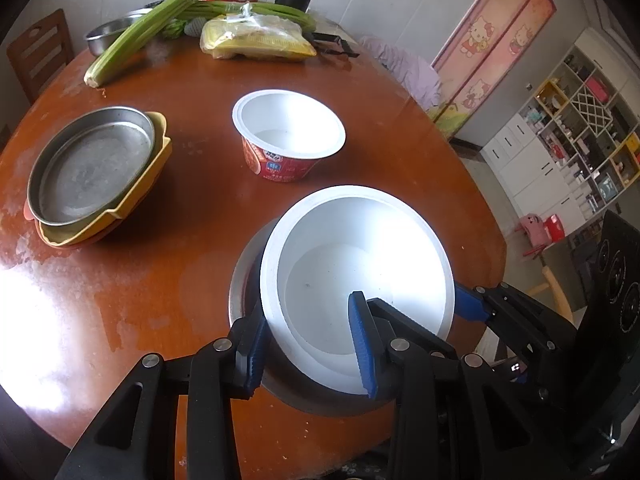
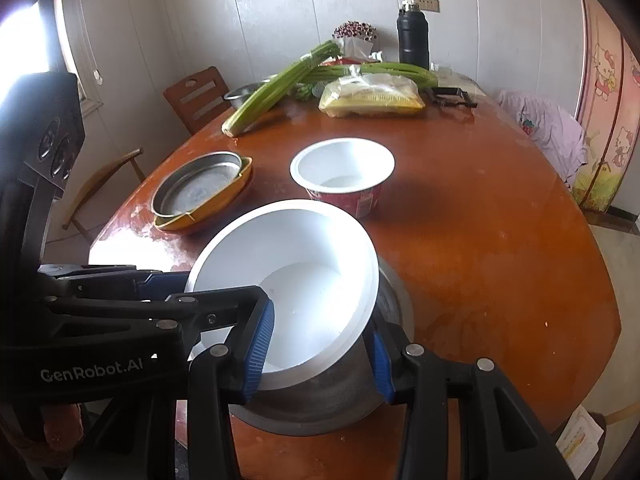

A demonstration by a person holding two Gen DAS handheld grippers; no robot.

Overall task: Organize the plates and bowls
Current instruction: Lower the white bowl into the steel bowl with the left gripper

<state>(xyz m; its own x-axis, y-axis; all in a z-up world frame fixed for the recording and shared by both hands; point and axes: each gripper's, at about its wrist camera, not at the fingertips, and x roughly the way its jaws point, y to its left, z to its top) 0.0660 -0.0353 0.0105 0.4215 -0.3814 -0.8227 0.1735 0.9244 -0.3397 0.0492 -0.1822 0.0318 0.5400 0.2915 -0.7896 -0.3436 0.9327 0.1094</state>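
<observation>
Left gripper (image 1: 312,344) and right gripper (image 2: 320,356), each clamped over rim of white bowl (image 1: 356,264) nested in metal bowl (image 2: 316,404) on round wooden table (image 2: 480,240). Beyond: red-sided white cup (image 1: 288,136); steel pan (image 1: 92,164) stacked on yellow dish (image 1: 156,160).

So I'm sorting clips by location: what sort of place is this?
Most likely a home dining room: a round red-brown wooden table bearing green celery stalks, a wooden slat-back chair beside it, and a pink cartoon-cat sliding door.
</observation>
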